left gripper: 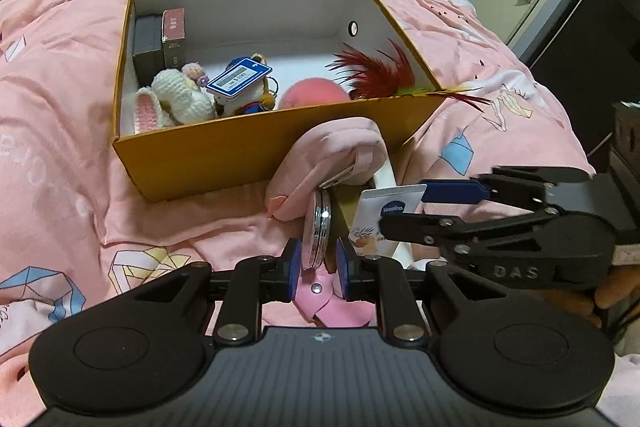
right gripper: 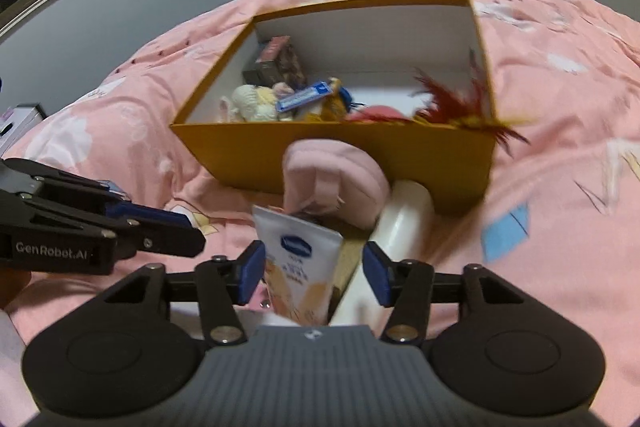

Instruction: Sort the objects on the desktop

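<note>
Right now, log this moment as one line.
left fingers: around round silver compact | right fingers: open, white Vaseline tube between | orange cardboard box: part filled

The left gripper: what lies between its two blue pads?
A round silver mirror stands on edge between the left gripper pads, as its own wrist view shows.

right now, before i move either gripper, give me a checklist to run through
1. Left gripper holding the round silver compact mirror: cannot tell; it stands on edge between the pads, contact unclear.
2. Right gripper holding the white Vaseline tube: not ok; one pad stands apart from it.
3. Room in the open yellow cardboard box: ok; bare white floor at the back.
4. Path to the box: not ok; the pink fabric pouch leans on its front wall.
5. Grippers apart from each other: ok, though close.
</note>
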`<state>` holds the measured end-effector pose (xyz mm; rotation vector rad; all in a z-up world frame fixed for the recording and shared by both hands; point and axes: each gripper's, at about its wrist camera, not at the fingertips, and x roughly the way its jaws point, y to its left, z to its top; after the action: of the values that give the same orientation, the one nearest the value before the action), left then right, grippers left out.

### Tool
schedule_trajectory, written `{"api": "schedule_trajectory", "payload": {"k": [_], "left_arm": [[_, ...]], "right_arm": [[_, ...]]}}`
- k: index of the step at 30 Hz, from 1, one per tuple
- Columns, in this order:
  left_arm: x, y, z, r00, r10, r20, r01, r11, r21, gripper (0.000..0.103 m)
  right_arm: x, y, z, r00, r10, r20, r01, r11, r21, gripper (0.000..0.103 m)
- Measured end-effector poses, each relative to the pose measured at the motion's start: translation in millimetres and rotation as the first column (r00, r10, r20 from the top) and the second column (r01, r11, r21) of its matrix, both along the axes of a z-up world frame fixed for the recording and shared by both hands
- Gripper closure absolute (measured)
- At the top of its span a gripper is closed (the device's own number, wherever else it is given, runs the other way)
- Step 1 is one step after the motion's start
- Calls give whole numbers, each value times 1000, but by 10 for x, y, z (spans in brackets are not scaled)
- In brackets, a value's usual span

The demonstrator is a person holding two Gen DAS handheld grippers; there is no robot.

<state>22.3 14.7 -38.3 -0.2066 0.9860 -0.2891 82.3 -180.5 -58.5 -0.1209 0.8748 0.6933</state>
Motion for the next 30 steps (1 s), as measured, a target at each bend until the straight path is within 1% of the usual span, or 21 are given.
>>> {"api": "schedule_trajectory", "payload": {"k": [4,7,8,9,10,11,12,13,14,18,20,22,24,26,30], "left_arm": [[15,16,-24,1000,4,-14,-4,1000,-2,82],[21,24,-45,1000,4,-24,-4,1000,-5,82],[24,25,-51,1000,4,-27,-4,1000,-7,82],[25,26,-54,1000,3,-29,-3,1000,-10,82],[28,27,-57,1000,1,-31,-1,1000,-14,82],[35,29,-60,999,-2,-33,1,1000,-17,82],[46,26,-64,999,-7,-34,6,1000,-19,82],[59,24,-66,999,-13,-33,12,1000,-19,81],[74,20,-67,999,-18,-32,17,1000,-17,79],[159,-44,-87,998,-58,-20,59,998,18,74],[216,-101,-128,996,-86,-25,87,995,41,71],[252,-156,-180,993,-109,-38,112,992,63,69],[284,-213,-233,990,-130,-44,133,988,72,69],[314,-255,-282,990,-134,-52,138,987,82,69],[390,-283,-361,991,-117,-57,123,987,101,69]], "right_arm": [[119,27,-79,999,13,-43,-12,1000,29,45],[144,30,-114,998,14,-58,-11,999,48,48],[137,23,-109,998,20,-60,-17,998,58,59],[121,19,-101,998,26,-60,-22,998,65,64],[99,16,-84,998,29,-53,-25,997,66,77],[81,11,-66,998,36,-49,-33,997,67,86],[65,5,-51,998,45,-54,-41,997,68,89],[46,-5,-35,997,52,-61,-48,996,71,95],[22,-22,-22,996,54,-65,-49,996,69,96],[-56,-130,85,999,22,-40,-20,999,48,96],[-53,-184,118,999,-4,-48,5,1000,29,96],[-57,-204,106,998,-14,-58,14,1000,-5,96],[-62,-204,67,998,-12,-68,11,1000,-18,96],[-68,-191,20,997,-11,-79,9,1000,-23,96],[-66,-154,-7,998,-6,-63,4,1000,-27,96]]}}
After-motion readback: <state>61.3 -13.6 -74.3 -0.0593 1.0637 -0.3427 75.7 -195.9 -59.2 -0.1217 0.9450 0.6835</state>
